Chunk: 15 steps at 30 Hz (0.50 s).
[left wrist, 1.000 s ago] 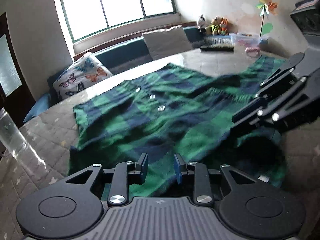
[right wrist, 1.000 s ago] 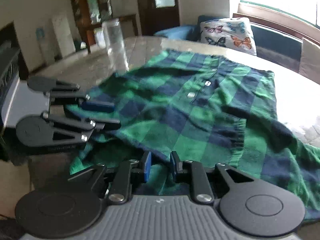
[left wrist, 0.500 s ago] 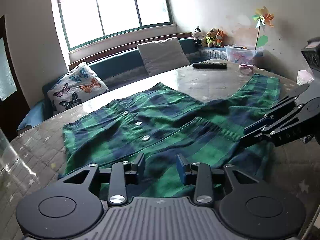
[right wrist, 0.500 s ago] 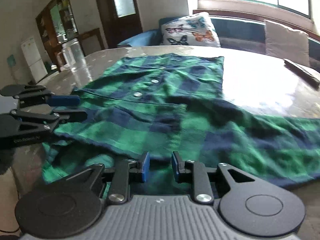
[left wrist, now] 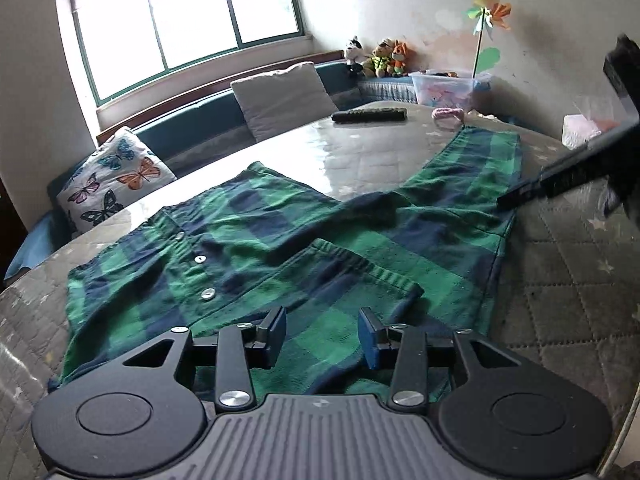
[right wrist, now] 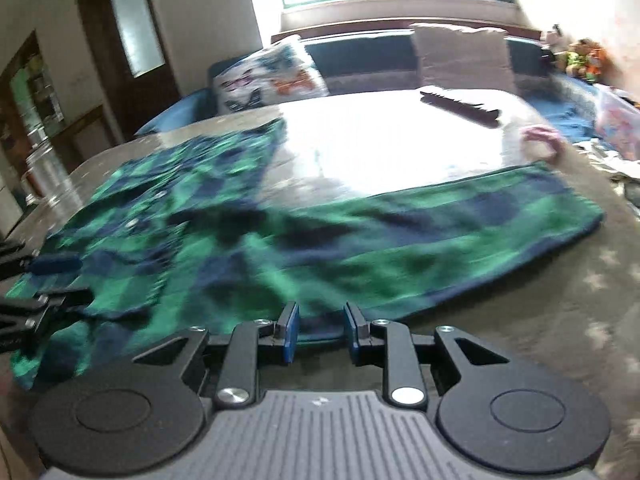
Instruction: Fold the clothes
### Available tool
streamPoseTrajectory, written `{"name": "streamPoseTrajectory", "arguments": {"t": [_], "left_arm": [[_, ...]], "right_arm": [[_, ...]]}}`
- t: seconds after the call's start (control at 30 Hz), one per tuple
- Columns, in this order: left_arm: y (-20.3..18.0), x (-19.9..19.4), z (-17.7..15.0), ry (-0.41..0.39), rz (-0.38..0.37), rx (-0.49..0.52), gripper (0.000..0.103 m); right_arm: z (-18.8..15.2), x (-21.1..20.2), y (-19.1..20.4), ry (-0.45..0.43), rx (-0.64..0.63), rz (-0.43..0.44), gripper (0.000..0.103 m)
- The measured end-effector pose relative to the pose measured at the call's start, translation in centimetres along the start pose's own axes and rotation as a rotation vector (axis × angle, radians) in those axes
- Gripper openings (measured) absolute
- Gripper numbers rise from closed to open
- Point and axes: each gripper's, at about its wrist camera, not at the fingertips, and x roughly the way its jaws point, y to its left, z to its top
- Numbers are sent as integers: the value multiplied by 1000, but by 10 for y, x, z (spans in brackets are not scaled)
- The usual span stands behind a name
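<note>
- The jaws of the left gripper point(left wrist: 322, 334) stand apart and are opening, poised over the near hem of the green-and-navy plaid shirt point(left wrist: 280, 248) with cloth showing in the gap behind them; neither pad seems to press on it.
- The jaws of the right gripper point(right wrist: 319, 334) are narrower, also opening, over the near edge of the same shirt point(right wrist: 360, 248); the blur there hides whether cloth is touched, but nothing looks pinched.
- Just beyond, the shirt lies on the quilted desk point(left wrist: 568, 264), button placket point(left wrist: 202, 276) facing up, one cuffed sleeve point(left wrist: 352, 264) laid across the body: a first fold seems done.
- The other sleeve point(left wrist: 476, 176) stretches out flat toward the far right, so that side and the final halving look left to do.
- Farther off, a remote control point(left wrist: 369, 115) and a pink ring point(left wrist: 447, 113) sit well apart from the shirt.
</note>
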Motion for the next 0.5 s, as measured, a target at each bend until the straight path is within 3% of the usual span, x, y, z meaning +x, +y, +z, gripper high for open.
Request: {"name": "streamPoseTrajectory", "arguments": {"t": [0.3, 0.4, 0.5], "left_arm": [[-5, 11, -1, 29, -14, 8, 43], [-4, 13, -1, 32, -13, 5, 43], [-3, 13, 0, 31, -10, 2, 43]], "right_arm": [[22, 22, -72, -23, 97, -242, 31], [32, 31, -88, -38, 137, -313, 40], [42, 39, -102, -58, 174, -392, 41]]}}
